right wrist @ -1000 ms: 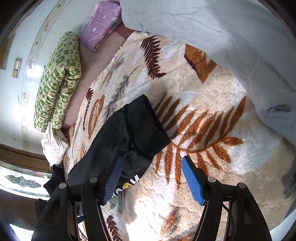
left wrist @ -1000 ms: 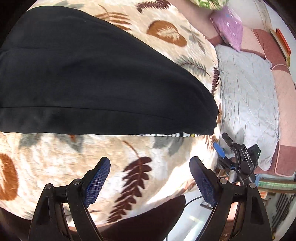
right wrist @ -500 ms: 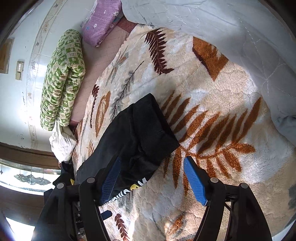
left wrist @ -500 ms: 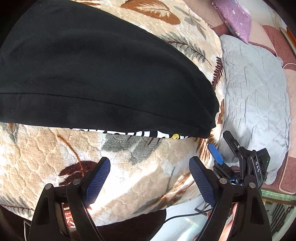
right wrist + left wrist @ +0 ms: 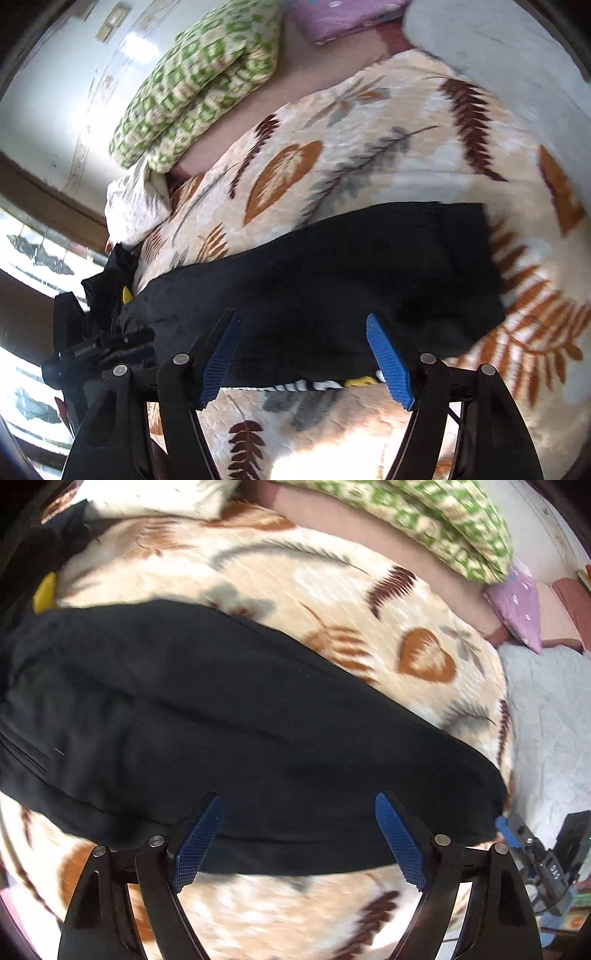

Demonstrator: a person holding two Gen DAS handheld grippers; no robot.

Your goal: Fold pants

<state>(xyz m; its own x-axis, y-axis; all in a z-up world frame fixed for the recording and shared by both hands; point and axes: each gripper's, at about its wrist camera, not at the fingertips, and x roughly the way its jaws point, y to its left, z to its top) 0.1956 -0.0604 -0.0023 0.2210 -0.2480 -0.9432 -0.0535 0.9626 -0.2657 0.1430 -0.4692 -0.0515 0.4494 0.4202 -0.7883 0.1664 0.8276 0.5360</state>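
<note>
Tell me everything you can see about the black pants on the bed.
The black pants are soft, matte dark fabric, laid flat and lengthwise on the leaf-patterned blanket, apparently already folded leg over leg. A white and yellow print peeks from under the near edge. One end is squared off. Both open claws, left and right, hover over the near edge; nothing grips the pants.

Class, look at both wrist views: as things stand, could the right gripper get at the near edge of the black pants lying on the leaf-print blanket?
Probably yes. The right gripper hangs open over the black pants, their near edge lies between its fingers, and nothing covers it.
</note>
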